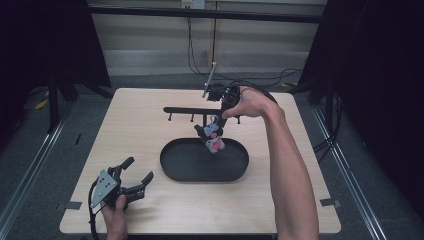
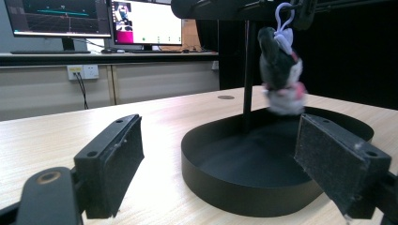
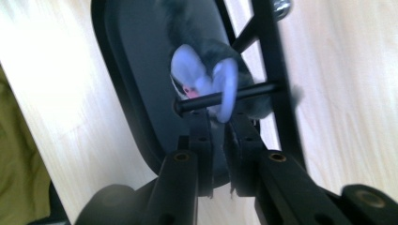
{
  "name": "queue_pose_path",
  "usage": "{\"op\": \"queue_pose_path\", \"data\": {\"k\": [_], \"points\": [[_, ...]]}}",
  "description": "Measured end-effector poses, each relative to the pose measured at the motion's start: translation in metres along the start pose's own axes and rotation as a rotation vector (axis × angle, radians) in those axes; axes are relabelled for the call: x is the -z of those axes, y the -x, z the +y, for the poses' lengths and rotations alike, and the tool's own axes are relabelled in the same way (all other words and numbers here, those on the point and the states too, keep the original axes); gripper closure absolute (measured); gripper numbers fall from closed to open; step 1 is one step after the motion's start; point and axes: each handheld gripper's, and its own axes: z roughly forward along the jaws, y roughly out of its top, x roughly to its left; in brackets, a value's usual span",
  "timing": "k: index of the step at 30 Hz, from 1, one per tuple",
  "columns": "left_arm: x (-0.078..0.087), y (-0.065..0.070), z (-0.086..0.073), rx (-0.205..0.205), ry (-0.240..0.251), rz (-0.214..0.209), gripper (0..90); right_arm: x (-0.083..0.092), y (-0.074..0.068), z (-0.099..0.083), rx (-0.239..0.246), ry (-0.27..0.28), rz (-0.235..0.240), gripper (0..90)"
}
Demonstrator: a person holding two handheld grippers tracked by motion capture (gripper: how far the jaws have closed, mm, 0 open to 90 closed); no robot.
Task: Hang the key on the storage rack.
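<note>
A small grey-and-white plush toy (image 1: 214, 137) (image 2: 280, 75) with a pink patch hangs over the black oval tray (image 1: 172, 167) (image 2: 211, 187). Its lavender loop (image 3: 227, 79) (image 2: 283, 16) lies over a peg (image 3: 244, 91) of the black rack (image 1: 185, 109). My right gripper (image 1: 217, 120) (image 3: 218, 117) reaches down from above the rack, its jaws shut on the loop just under the peg. My left gripper (image 1: 138, 169) (image 2: 220, 140) rests on the table at the near left, open with nothing between its pads, and faces the tray.
The rack's post (image 2: 248, 70) stands at the tray's far edge, with several pegs along its bar. Cables (image 1: 240, 80) run behind the table. Monitors (image 2: 94, 18) stand on a desk beyond the table. Bare wood (image 1: 125, 125) lies left of the tray.
</note>
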Motion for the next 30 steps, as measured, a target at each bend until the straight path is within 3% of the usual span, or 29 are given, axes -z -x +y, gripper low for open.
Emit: {"op": "queue_pose_path", "data": {"k": [2,4,11,21,24,30], "points": [[0.000,0.000,0.000,0.000,0.000,0.000,15.4,0.002,-0.001,-0.002,0.005,0.015,0.005,76.6],[0.000,0.000,0.000,0.000,0.000,0.000,15.4,0.004,-0.002,-0.003,-0.016,0.011,0.001,73.6],[0.000,0.000,0.000,0.000,0.000,0.000,15.4,0.002,-0.004,-0.012,-0.066,0.074,0.017,60.1],[0.001,-0.001,0.000,-0.008,-0.011,-0.003,15.4,-0.003,-0.013,-0.028,-0.096,0.132,0.019,43.5],[0.000,0.000,0.000,-0.007,-0.005,-0.002,15.4,-0.001,-0.019,-0.031,-0.113,0.151,-0.004,42.9],[0.000,0.000,0.000,-0.007,-0.005,-0.002,15.4,-0.004,-0.024,-0.040,-0.133,0.181,0.009,39.7]]}}
